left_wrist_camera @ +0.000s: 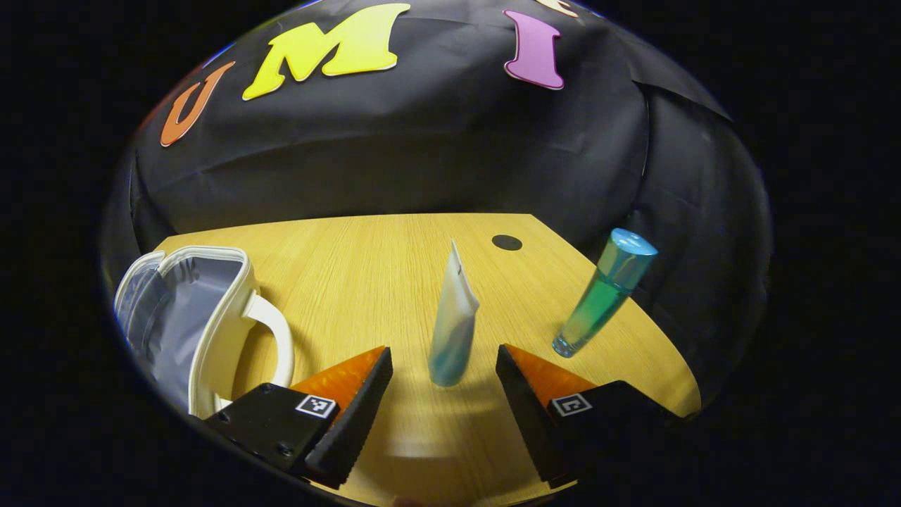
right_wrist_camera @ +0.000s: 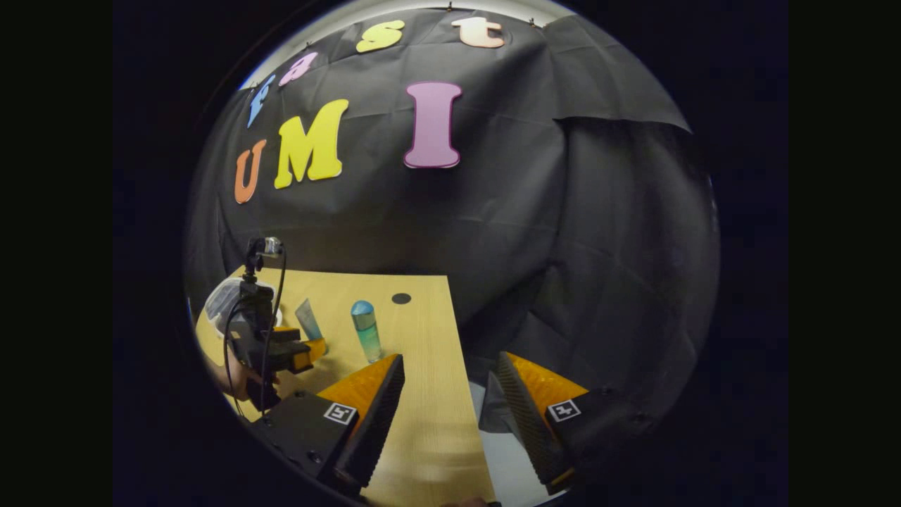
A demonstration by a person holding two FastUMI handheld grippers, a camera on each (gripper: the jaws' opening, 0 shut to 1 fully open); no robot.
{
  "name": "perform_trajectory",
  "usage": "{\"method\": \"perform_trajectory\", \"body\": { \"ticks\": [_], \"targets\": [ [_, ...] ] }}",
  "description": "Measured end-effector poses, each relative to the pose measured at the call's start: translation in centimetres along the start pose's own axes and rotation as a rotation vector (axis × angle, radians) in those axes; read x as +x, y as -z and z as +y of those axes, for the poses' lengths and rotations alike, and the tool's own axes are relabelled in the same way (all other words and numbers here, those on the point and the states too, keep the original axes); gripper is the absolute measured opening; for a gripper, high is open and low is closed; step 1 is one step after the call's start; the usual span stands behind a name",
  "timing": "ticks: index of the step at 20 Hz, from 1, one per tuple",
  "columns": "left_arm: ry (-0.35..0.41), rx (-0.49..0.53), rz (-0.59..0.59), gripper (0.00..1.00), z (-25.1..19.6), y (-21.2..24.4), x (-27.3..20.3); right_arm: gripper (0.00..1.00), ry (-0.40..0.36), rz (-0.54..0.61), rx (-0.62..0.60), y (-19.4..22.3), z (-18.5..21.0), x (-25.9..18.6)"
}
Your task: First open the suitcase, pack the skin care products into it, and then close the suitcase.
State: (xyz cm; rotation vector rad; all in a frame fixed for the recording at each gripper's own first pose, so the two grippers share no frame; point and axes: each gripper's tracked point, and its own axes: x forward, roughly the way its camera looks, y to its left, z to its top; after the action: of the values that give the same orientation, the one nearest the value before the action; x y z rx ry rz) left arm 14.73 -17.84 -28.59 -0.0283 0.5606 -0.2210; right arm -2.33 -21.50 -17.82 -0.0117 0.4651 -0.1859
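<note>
The white suitcase lies open at the bench's left, grey lining showing. A pale tube stands, seemingly free, between the wide left tool; right tool wide, empty.

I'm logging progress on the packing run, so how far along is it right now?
Done: the suitcase stands open on the table.

In hand: the left gripper is open, its fingers on either side of the upright tube without pressing it.

Left: the tube and the blue-capped bottle are both unpacked, and the case is not closed. The right gripper is open over the table edge, holding nothing.
</note>
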Motion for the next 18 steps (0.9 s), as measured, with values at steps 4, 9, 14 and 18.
{"method": "perform_trajectory", "body": {
  "ticks": [4, 9, 14, 18],
  "targets": [
    [-0.016, 0.012, 0.063, 0.77, 0.1, 1.6, 1.5, 0.8, -0.014, 0.014, 0.009, 0.2, 0.3, 1.5],
    [-0.044, 0.05, 0.079, 0.58, 0.4, 1.9, 2.1, 0.8, -0.036, 0.011, 0.009, -0.3, 1.4, 3.3],
    [-0.013, 0.061, 0.069, 0.4, 0.1, 0.8, 1.3, 0.78, -0.081, 0.005, -0.017, -0.1, 3.4, 4.9],
    [0.039, 0.045, 0.03, 0.46, -0.6, -2.1, -2.4, 0.79, -0.138, 0.024, -0.037, 1.1, 6.2, 6.7]
  ]
}}
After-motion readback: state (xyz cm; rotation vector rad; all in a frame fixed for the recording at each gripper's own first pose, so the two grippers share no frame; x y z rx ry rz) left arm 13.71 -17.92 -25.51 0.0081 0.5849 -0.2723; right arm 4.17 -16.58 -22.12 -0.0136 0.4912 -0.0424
